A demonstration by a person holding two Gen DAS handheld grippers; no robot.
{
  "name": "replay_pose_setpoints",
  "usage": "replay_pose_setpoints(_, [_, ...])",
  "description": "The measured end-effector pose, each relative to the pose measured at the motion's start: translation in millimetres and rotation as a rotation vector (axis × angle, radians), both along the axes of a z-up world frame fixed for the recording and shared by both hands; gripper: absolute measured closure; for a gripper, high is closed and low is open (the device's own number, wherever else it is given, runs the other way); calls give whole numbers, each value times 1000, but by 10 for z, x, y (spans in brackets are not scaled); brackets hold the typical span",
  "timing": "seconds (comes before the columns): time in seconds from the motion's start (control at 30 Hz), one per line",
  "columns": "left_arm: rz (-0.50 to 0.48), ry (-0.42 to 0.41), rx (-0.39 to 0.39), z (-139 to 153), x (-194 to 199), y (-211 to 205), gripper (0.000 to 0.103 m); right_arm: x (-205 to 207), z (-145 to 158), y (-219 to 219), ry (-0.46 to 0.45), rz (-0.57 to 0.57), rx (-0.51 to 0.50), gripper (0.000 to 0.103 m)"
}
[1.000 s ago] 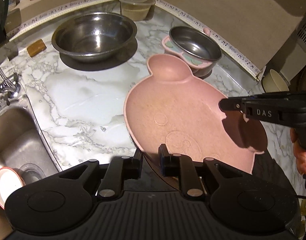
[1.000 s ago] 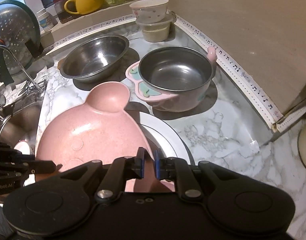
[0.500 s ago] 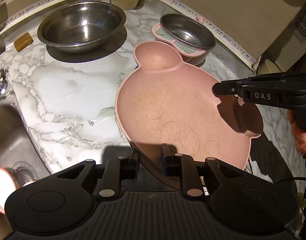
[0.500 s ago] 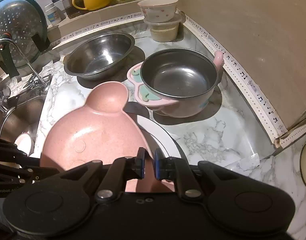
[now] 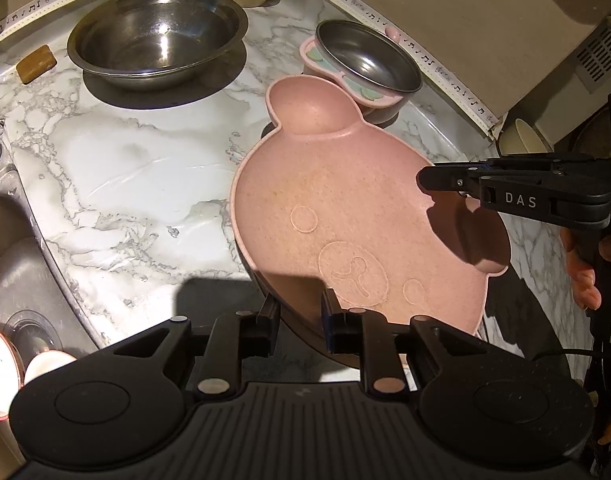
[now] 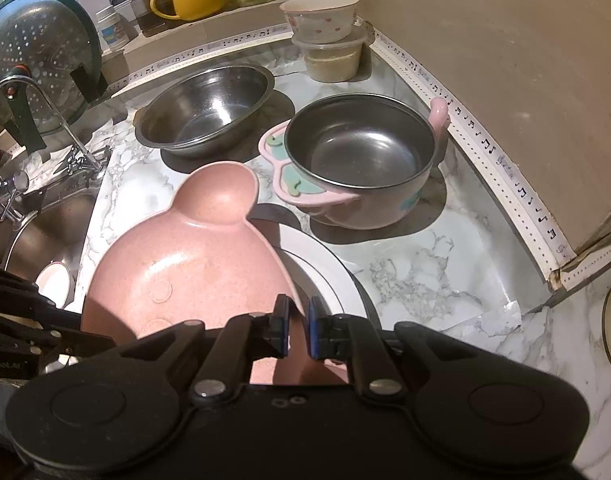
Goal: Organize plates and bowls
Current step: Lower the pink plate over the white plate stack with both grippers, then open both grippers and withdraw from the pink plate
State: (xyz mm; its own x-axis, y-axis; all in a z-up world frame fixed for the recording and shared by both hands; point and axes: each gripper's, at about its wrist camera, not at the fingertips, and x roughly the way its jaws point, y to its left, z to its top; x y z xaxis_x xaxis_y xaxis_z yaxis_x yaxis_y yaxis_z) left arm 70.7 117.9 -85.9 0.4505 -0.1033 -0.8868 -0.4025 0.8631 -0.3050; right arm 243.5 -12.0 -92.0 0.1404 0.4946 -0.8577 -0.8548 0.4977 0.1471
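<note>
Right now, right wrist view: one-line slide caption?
Right gripper clamps the rim of the pink bear-shaped plate above a white plate, steel bowls behind.

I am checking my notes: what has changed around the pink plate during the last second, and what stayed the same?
The left gripper tipped slightly further down, and its jaws look a little wider about the near rim of the pink plate. The right gripper stayed shut on the plate's edge. The plate, the white plate beneath, the wide steel bowl and the handled steel bowl kept their places.
</note>
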Motion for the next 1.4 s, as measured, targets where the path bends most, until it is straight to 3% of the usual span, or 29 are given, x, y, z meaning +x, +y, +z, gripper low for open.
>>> replay_pose_setpoints(0.4, [-24, -32, 19, 74, -111, 57, 84, -42, 22, -26, -30, -11, -14, 94])
replay_pose_setpoints(0.57, [-25, -54, 30, 109, -110, 45, 83, -42, 12, -45, -29, -42, -16, 80])
replay_pose_setpoints(1.07, [-70, -115, 77, 242, 3, -59, 81, -68, 201, -218, -23, -126, 45, 67])
replay_pose_setpoints(1.2, [-88, -147, 114, 333, 53, -88, 68, -114, 289, -243, -27, -130, 66, 64])
replay_pose_setpoints(1.3, [-89, -178, 132, 400, 84, -98, 42, -139, 357, -268, -20, -139, 91, 57])
replay_pose_setpoints(1.4, [-87, -208, 158, 466, 124, -93, 39, -157, 427, -289, -20, -151, 110, 52])
